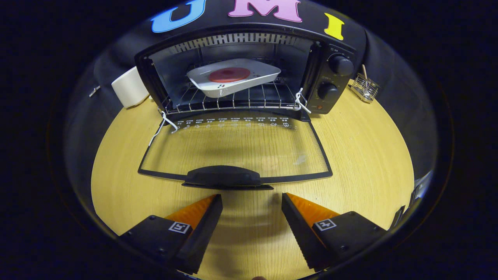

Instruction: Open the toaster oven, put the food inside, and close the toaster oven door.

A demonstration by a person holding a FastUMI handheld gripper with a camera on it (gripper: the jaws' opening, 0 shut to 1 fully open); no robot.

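Leaving the food tray (233, 79) on the rack, the gripper (252, 202) is held spread and empty before the door handle (223, 177), presumably for closing.

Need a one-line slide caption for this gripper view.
Open hand-held gripper just short of the lowered toaster oven door; food tray sits on the rack inside.

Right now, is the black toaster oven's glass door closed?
No, the glass door lies folded down flat on the wooden table, just ahead of the open hand-held gripper, showing the white tray inside.
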